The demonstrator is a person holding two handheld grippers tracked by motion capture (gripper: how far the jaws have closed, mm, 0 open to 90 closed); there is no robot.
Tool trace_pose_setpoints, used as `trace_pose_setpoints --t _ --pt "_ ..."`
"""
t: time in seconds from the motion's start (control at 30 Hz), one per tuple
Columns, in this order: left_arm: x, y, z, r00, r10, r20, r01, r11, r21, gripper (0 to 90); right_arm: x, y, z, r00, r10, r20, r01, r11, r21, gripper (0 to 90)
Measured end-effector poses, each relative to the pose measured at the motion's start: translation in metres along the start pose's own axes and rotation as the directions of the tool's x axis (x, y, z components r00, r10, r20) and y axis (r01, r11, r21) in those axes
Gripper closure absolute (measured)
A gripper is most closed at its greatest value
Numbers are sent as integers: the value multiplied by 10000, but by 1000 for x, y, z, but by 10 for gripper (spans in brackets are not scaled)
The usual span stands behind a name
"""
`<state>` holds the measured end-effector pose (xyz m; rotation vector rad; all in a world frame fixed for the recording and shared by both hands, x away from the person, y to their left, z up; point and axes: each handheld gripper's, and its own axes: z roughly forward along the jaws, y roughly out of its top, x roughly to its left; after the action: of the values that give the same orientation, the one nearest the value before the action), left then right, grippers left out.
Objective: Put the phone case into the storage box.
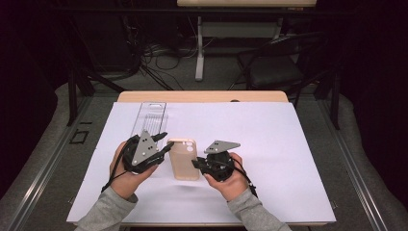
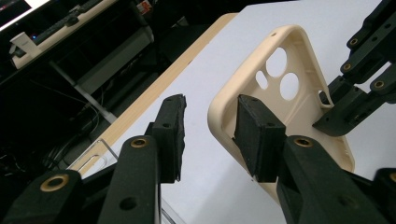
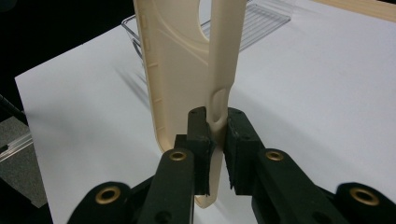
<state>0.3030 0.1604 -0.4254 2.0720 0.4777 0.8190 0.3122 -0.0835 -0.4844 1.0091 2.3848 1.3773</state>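
A beige phone case lies at the middle of the white sheet, its camera holes at the far end. My right gripper is shut on the case's right side wall; in the right gripper view its pads pinch that thin wall near the near end. My left gripper straddles the case's left wall near the far corner. In the left gripper view one pad sits inside the case, and the other pad stands off outside with a gap. The right gripper shows beyond the case.
A clear plastic tray lies on the white sheet just beyond my left hand. The wooden table edge runs along the far side. A dark chair and cables stand on the floor behind.
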Motion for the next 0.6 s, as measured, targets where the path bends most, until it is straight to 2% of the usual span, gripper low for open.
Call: trace_pose_setpoints --t 0.2,0.33,0.6 --pt "-2 1 2 9997 189 165 -190 9998 101 662 1 0 0 10000 -66 -2 66 10000 -9 815" --pt "-3 1 2 9987 499 118 -500 9987 53 677 1 0 0 10000 -76 -9 76 10000 29 815" --pt "-4 1 3 9971 750 128 -752 9970 172 707 1 0 0 10000 -89 -34 89 10000 27 815"
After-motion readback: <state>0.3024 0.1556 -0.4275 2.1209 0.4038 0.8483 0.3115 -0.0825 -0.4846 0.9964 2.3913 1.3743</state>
